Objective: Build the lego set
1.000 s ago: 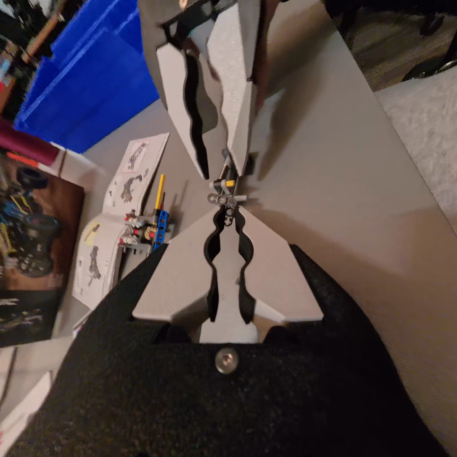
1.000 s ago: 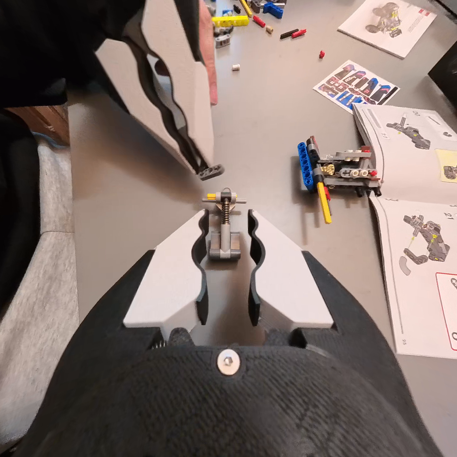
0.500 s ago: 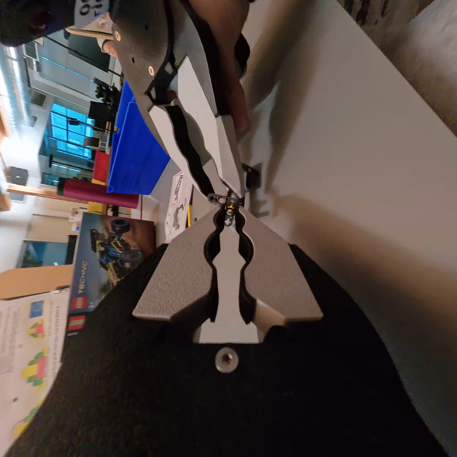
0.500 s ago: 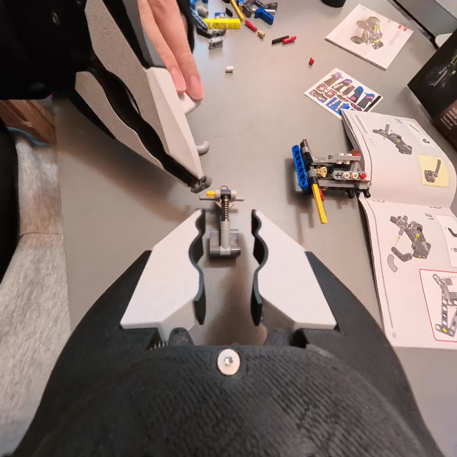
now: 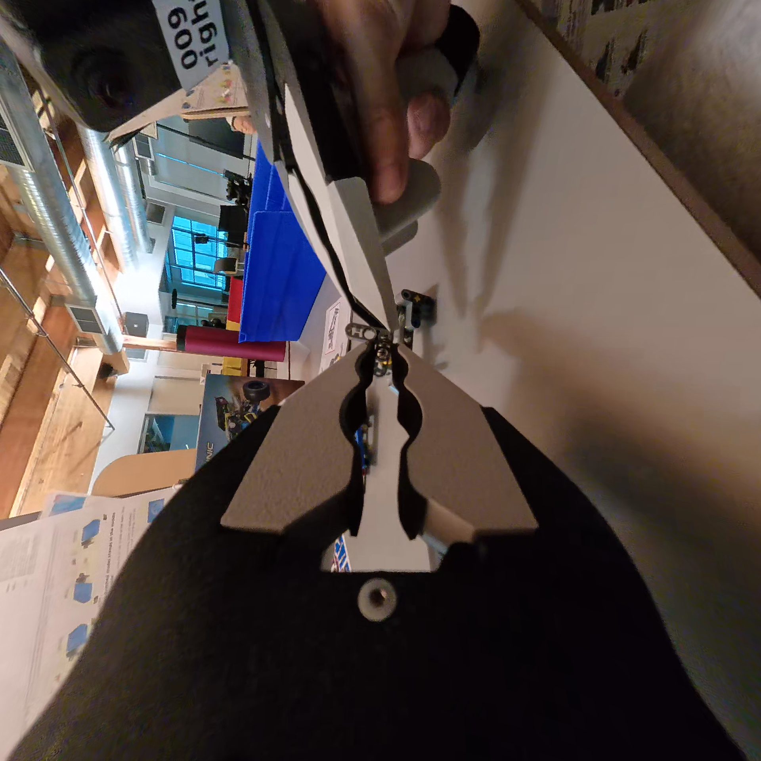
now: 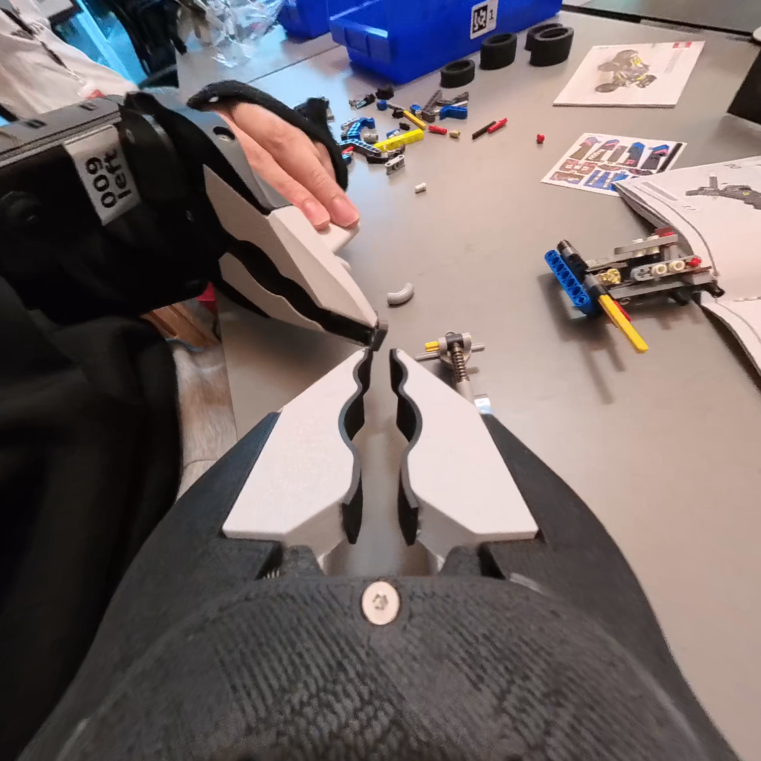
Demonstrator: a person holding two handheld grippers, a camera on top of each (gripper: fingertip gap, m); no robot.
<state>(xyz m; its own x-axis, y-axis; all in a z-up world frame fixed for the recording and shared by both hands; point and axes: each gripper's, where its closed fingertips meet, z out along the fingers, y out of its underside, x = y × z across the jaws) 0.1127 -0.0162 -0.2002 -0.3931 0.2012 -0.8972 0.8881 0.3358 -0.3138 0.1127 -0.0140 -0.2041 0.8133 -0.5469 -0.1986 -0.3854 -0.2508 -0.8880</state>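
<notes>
My left gripper (image 5: 381, 350) is shut on a small dark grey beam (image 5: 359, 330). It also shows in the right wrist view (image 6: 374, 329), coming in from the left with the beam (image 6: 381, 335) at its tips. My right gripper (image 6: 379, 354) sits tip to tip with it; its jaws stand at a narrow gap with nothing clearly between them. In the left wrist view the right gripper (image 5: 385, 325) comes down from above. A grey shock absorber with a spring and a yellow pin (image 6: 453, 354) lies on the table just right of my right gripper, also in the left wrist view (image 5: 414, 311).
A part-built chassis with a blue beam and yellow axle (image 6: 630, 280) lies beside an open instruction booklet (image 6: 720, 214). Farther back are a sticker sheet (image 6: 613, 158), loose parts (image 6: 403, 123), black tyres (image 6: 498, 49) and a blue bin (image 6: 412, 33). A grey curved piece (image 6: 399, 294) lies nearby. My two grippers' fingertips are within a few centimetres of each other.
My right gripper has moved left off the shock absorber it straddled, and its jaws have narrowed. My left gripper has swung down with the beam to meet its tips.
</notes>
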